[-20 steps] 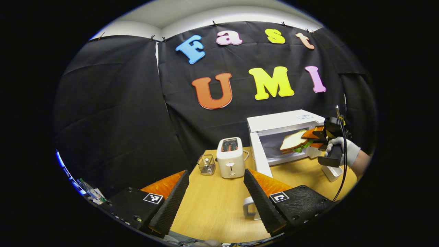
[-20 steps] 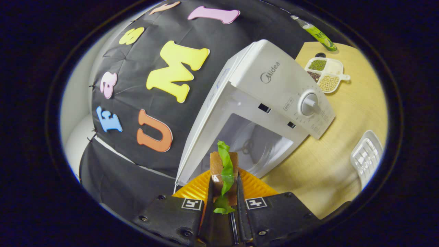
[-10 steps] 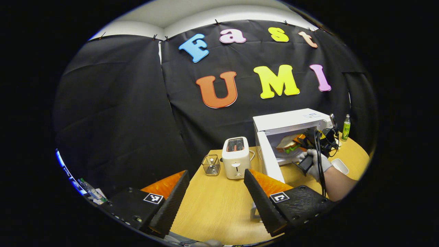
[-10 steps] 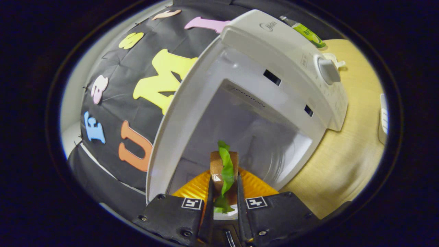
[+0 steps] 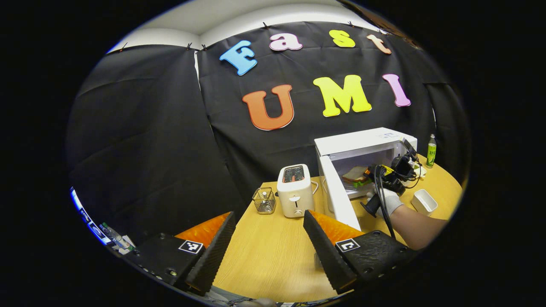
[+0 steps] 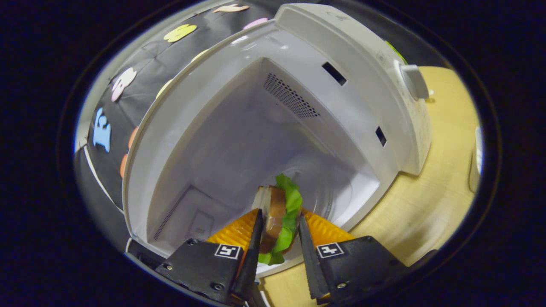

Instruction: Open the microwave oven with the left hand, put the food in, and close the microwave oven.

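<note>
Right claw (image 6: 278, 238) reaches into the open microwave (image 6: 307, 85), fingers barely parted around the sandwich (image 6: 279, 213); whether they pinch it, can't tell. Left claw (image 5: 266, 245) wide open, empty, over the tabletop (image 5: 264, 251). Risk: sandwich snags on a finger during pullout and drags off the turntable.

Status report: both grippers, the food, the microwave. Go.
Left hand-held gripper open, low over the table. Right hand-held gripper around the sandwich, fingers parted, inside the microwave cavity. Door open. Nothing in the way.
</note>
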A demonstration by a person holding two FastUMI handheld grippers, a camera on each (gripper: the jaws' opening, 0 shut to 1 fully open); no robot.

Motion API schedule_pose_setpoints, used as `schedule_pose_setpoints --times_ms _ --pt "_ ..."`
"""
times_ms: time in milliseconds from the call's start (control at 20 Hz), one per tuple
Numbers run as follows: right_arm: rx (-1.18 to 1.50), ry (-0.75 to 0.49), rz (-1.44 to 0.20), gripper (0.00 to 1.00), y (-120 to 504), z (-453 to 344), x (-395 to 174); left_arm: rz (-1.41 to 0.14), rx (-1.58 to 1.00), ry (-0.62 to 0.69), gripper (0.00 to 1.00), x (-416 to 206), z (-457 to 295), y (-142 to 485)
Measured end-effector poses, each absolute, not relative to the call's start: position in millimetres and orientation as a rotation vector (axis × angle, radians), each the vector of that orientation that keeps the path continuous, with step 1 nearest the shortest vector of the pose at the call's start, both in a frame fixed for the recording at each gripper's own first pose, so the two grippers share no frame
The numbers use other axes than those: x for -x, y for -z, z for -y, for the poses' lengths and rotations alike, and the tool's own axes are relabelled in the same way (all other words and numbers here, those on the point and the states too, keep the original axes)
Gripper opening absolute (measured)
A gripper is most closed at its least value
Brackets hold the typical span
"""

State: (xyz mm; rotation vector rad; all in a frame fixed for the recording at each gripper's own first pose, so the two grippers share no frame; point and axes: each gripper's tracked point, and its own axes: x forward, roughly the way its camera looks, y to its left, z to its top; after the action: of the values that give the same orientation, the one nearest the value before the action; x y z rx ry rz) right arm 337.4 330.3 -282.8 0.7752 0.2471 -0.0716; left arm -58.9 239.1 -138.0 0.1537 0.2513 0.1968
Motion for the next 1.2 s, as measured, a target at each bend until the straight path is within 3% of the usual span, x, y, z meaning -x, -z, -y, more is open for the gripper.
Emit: schedule_pose_setpoints --times_ms 50,150,200,400,500,550,600,700,800,850,900,950,1100,1150,1200 --pt "-0.688 0.08 -0.253 0.46 283 -326 -336 -0.249 -0.151 -0.199 0.97 59 -239 137" --pt "-0.529 0.094 -0.268 0.84 285 -317 -333 -0.249 -0.148 -0.203 0.97 61 -238 138" --pt "-0.473 0.093 -0.263 0.77 284 -314 -330 -0.246 -0.144 -0.205 0.97 61 -237 139" --pt "-0.355 0.051 -0.224 0.91 260 -316 -312 -0.239 -0.131 -0.219 0.96 67 -237 138" --pt "-0.277 0.021 -0.207 0.92 244 -321 -295 -0.238 -0.129 -0.215 0.96 70 -236 136" --pt "-0.258 -0.002 -0.2 0.85 236 -325 -287 -0.234 -0.128 -0.213 0.96 72 -235 134" --pt "-0.241 -0.028 -0.188 0.92 226 -329 -279 -0.23 -0.127 -0.212 0.97 73 -235 131" --pt "-0.215 -0.055 -0.191 0.89 211 -329 -261 -0.213 -0.126 -0.208 0.97 76 -235 123" --pt "-0.214 -0.091 -0.203 0.98 198 -328 -239 -0.2 -0.118 -0.204 0.97 79 -235 118" --pt "-0.212 -0.102 -0.202 0.98 188 -323 -227 -0.195 -0.11 -0.202 0.97 81 -235 116" --pt "-0.197 -0.105 -0.188 0.91 176 -315 -216 -0.185 -0.107 -0.201 0.97 82 -235 113" --pt "-0.184 -0.116 -0.174 0.98 164 -309 -204 -0.178 -0.104 -0.202 0.97 82 -235 111" --pt "-0.138 -0.16 -0.175 0.91 135 -284 -169 -0.163 -0.076 -0.178 0.97 82 -232 106" --pt "-0.129 -0.167 -0.173 0.98 127 -273 -154 -0.151 -0.068 -0.172 0.97 82 -232 103" --pt "-0.118 -0.164 -0.17 0.98 118 -260 -140 -0.14 -0.059 -0.168 0.97 80 -232 100"
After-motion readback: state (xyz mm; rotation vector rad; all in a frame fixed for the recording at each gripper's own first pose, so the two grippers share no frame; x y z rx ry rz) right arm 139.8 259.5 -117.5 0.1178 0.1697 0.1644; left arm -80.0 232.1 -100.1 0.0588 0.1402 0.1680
